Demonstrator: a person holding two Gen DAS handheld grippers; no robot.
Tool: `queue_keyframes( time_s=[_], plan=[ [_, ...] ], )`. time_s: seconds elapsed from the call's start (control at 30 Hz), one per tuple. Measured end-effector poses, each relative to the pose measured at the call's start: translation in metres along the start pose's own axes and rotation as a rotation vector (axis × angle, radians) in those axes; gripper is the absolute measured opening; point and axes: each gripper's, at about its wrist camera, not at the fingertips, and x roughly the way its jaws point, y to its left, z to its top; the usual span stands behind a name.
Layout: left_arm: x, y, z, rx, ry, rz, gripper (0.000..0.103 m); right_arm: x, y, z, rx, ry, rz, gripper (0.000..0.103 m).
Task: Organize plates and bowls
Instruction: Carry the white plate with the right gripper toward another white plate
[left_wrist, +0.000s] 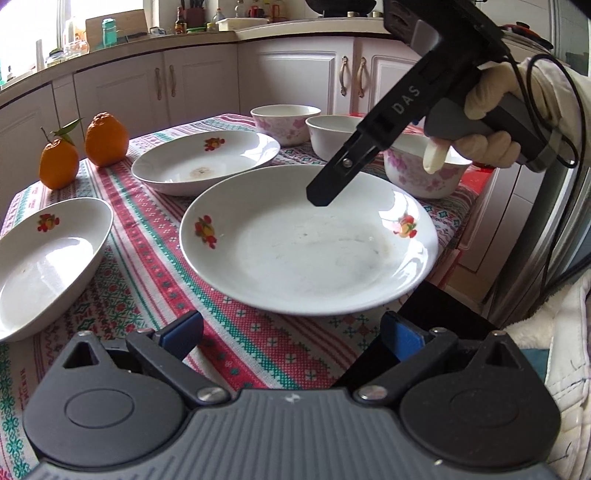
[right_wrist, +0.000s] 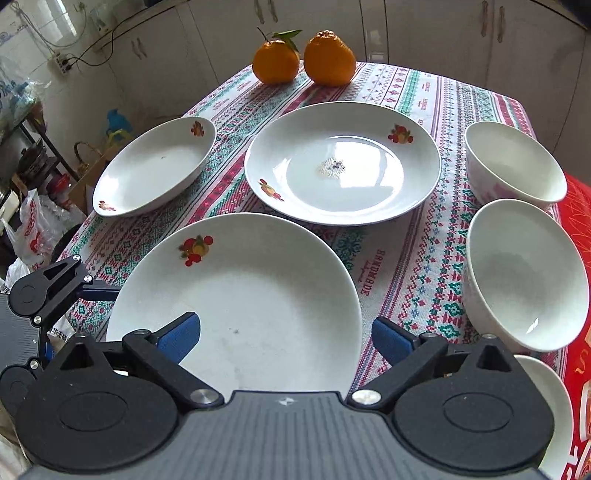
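Observation:
Three white plates with fruit prints lie on the patterned tablecloth: a near one (left_wrist: 306, 240) (right_wrist: 236, 306), a middle one (left_wrist: 207, 162) (right_wrist: 343, 166) and a far-left one (left_wrist: 44, 262) (right_wrist: 155, 166). Three bowls stand at the right: a flowered one (left_wrist: 284, 122) (right_wrist: 513, 162), a plain white one (left_wrist: 332, 134) (right_wrist: 524, 273), and a flowered one (left_wrist: 424, 170) (right_wrist: 546, 402) partly hidden by my right gripper. My left gripper (left_wrist: 291, 336) is open, just short of the near plate's rim. My right gripper (right_wrist: 284, 336) is open, hovering over the near plate; its one visible finger also shows in the left wrist view (left_wrist: 332, 181).
Two oranges (left_wrist: 85, 147) (right_wrist: 303, 59) sit at the table's far corner. White kitchen cabinets (left_wrist: 199, 81) and a cluttered counter stand behind the table. The table edge drops off at the right by a red cloth (right_wrist: 576, 236). Bags and clutter (right_wrist: 33, 229) lie on the floor.

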Motion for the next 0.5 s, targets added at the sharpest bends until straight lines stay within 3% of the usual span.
queue_keyframes(
  time_s=[0.13, 0.5],
  plan=[
    [0.001, 0.001, 0.002, -0.002, -0.019, -0.013, 0.1, 0.006, -0.004, 0.005, 0.002, 0.027, 0.002, 0.082],
    [0.003, 0.001, 0.003, 0.001, -0.024, -0.04, 0.096, 0.013, -0.02, 0.009, 0.054, 0.042, 0.083, 0.076]
  ],
)
